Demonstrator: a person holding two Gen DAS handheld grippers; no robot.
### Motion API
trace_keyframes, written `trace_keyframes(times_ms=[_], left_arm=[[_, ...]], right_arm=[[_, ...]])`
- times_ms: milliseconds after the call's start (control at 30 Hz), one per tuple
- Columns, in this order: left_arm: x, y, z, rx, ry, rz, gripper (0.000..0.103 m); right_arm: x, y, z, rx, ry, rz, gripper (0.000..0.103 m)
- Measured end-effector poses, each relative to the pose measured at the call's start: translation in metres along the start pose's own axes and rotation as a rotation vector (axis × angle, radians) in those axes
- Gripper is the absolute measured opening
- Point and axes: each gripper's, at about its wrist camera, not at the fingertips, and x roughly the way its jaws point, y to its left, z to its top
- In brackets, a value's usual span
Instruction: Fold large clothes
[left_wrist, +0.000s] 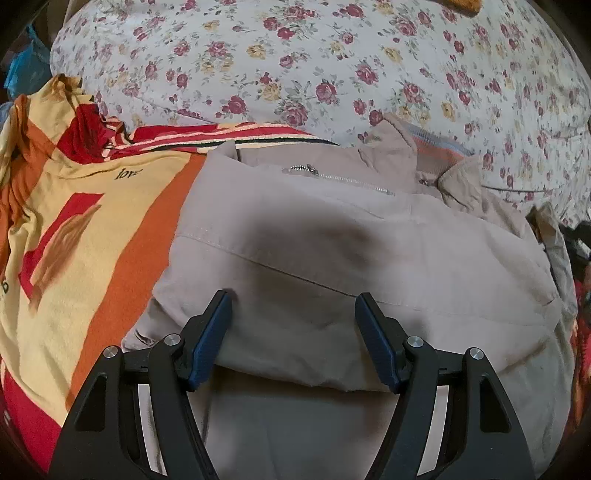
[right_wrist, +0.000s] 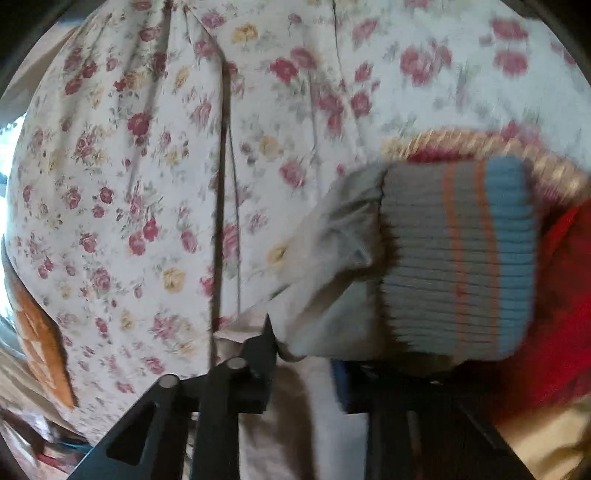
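A beige jacket (left_wrist: 332, 240) with a metal zipper (left_wrist: 332, 177) lies partly folded on the bed, filling the middle of the left wrist view. My left gripper (left_wrist: 293, 306) hovers over its near fold, open, with blue pads (left_wrist: 212, 339) set wide apart and only the cloth surface beneath them. In the blurred right wrist view, the jacket's beige sleeve (right_wrist: 332, 258) ends in a ribbed grey cuff (right_wrist: 458, 258) with orange and blue stripes. My right gripper (right_wrist: 303, 354) is shut on the sleeve cloth just behind the cuff; its right finger is mostly hidden under the sleeve.
A yellow, orange and red blanket (left_wrist: 74, 221) lies under and to the left of the jacket, and its red part (right_wrist: 554, 295) sits beyond the cuff. A floral sheet (left_wrist: 295, 55) covers the rest of the bed. Dark clutter lies off the bed's right edge (left_wrist: 580, 236).
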Motion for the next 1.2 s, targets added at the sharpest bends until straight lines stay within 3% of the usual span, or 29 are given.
trace_keyframes(times_ms=[100,200,433,567,733,867,900,933,967,1000,1200], left_arm=[[-0.002,0.003,0.001,-0.019,-0.005,0.0,0.07],[-0.006,0.007,0.002,-0.036,-0.013,-0.001,0.07],[-0.031,0.025,0.005,-0.101,-0.069,-0.031,0.07],[-0.045,0.036,0.006,-0.136,-0.103,-0.05,0.07],[-0.054,0.054,0.009,-0.201,-0.115,-0.091,0.07],[-0.051,0.062,0.011,-0.248,-0.098,-0.142,0.07],[-0.049,0.064,0.012,-0.258,-0.091,-0.16,0.07],[-0.048,0.065,0.012,-0.266,-0.085,-0.172,0.07],[-0.047,0.066,0.012,-0.277,-0.079,-0.182,0.069],[-0.046,0.067,0.012,-0.287,-0.074,-0.193,0.07],[-0.039,0.06,0.012,-0.305,-0.029,-0.262,0.07]], right_arm=[[-0.033,0.017,0.008,-0.142,-0.058,-0.015,0.006],[-0.078,0.044,0.014,-0.298,-0.121,-0.002,0.005],[-0.18,0.127,0.001,-0.566,-0.141,0.218,0.004],[-0.208,0.184,-0.039,-0.726,-0.038,0.384,0.004],[-0.177,0.249,-0.128,-0.902,0.207,0.489,0.004],[-0.118,0.268,-0.226,-1.053,0.39,0.473,0.004],[-0.092,0.265,-0.255,-1.067,0.48,0.448,0.007],[-0.075,0.262,-0.271,-1.064,0.551,0.421,0.011],[-0.056,0.254,-0.288,-1.052,0.622,0.378,0.037],[-0.047,0.246,-0.295,-1.04,0.641,0.35,0.057],[-0.055,0.189,-0.271,-0.968,0.581,0.295,0.058]])
